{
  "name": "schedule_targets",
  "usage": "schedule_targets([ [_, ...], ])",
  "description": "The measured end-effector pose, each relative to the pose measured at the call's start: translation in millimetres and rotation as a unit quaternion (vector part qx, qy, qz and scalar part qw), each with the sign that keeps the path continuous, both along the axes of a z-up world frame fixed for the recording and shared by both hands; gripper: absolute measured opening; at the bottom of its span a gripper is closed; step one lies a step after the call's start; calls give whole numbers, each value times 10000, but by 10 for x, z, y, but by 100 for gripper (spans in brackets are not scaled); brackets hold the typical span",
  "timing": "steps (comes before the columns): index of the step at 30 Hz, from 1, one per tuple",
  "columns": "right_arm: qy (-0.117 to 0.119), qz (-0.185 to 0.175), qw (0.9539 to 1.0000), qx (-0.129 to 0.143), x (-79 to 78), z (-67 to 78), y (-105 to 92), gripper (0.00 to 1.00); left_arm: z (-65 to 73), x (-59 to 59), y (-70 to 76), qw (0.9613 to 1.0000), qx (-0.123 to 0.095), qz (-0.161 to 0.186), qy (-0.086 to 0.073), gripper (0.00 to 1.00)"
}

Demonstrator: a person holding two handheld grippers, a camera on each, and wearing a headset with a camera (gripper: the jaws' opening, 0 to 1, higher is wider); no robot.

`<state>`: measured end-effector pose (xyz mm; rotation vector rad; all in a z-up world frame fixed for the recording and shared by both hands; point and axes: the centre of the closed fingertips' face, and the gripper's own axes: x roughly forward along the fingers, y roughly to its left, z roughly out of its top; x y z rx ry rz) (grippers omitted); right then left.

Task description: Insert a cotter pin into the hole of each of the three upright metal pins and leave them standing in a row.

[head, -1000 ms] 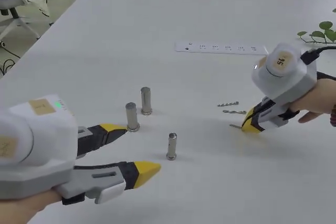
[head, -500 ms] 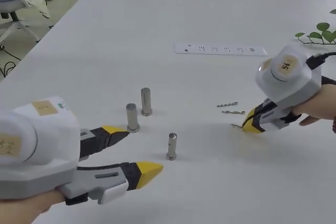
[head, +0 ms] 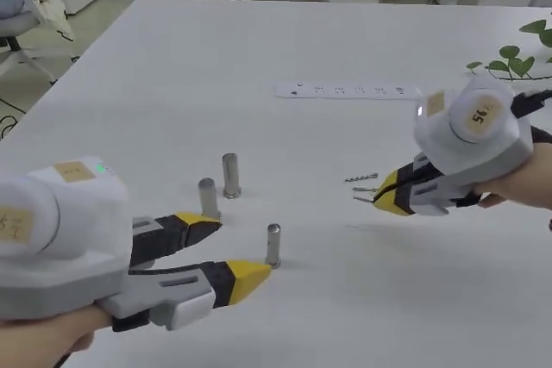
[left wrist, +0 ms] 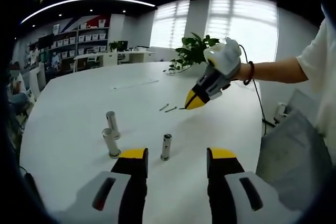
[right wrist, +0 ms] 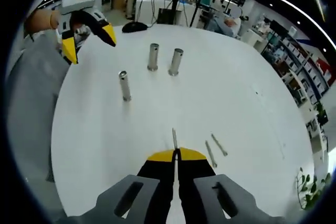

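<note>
Three upright metal pins stand on the white table: a near one (head: 273, 244) (left wrist: 166, 146) (right wrist: 124, 85) and two farther ones (head: 208, 198) (head: 230, 175) side by side. My left gripper (head: 222, 252) (left wrist: 176, 157) is open just short of the near pin, its jaws wide apart. My right gripper (head: 385, 195) (right wrist: 176, 156) is lifted off the table and shut on a cotter pin (right wrist: 174, 139) that sticks out past its tips. Two more cotter pins (head: 362, 178) (right wrist: 215, 148) lie on the table under it.
A white power strip (head: 347, 90) lies across the far middle of the table. Green plant leaves (head: 509, 59) reach in at the far right edge. Office chairs and desks stand beyond the table.
My right gripper has risen off the table and shifted left, carrying a cotter pin. The left gripper has edged closer to the near pin. The head camera has moved too.
</note>
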<state>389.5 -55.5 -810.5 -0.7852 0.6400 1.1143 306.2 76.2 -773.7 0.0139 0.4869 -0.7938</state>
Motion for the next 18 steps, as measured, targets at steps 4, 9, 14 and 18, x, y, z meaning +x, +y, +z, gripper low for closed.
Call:
schedule_targets([
  [4, -136, 245, 9996, 106, -131, 106, 122, 1, 15, -31, -51, 9999, -90, -23, 73, 40],
  [9, -283, 540, 9979, 213, -227, 190, 242, 2, 63, -67, -144, 9984, -482, 8, 308, 34],
  [14, -416, 853, 9951, 260, -396, 308, 372, 2, 97, -79, -214, 9955, -778, 63, 547, 31],
  [18, -493, 1053, 9921, 466, -517, 425, 494, 2, 123, -83, -248, 9942, -896, 84, 596, 28],
])
